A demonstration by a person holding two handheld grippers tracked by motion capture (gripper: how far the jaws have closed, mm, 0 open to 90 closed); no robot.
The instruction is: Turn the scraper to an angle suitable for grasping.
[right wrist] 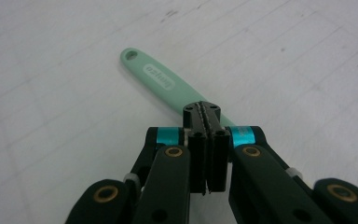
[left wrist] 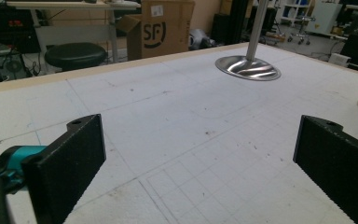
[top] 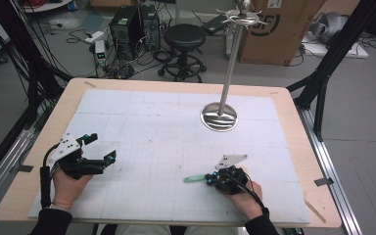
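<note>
1. You've got a wooden tabletop (top: 293,147) with a white gridded mat (top: 176,142) covering most of it, lightly scuffed and marked
2. Behind the tabletop there's a big cardboard box (top: 274,34) on the floor, a black round stool (top: 184,36) and a pair of computer towers (top: 134,24) sitting in a mess of cables
3. Far right part of the mat has a tall metal stand (top: 227,73), with a shiny round base and a straight pole going up to some prongs at the top; it's well apart from both your hands
4. Your left gripper (top: 99,149) sits at the near left of the mat, fingers spread wide open with nothing between them, just bare mat in the left gripper view
5. Your right gripper (top: 206,179) is at the near right, fingers clenched together right over the end of the handle; can't tell if they're actually pinching it or just closed on top of it
6. The mint-green handle (right wrist: 156,79) lies flat on the mat, its free end with the small hang hole pointing away from the right gripper toward your left one, and well apart from the stand
</note>
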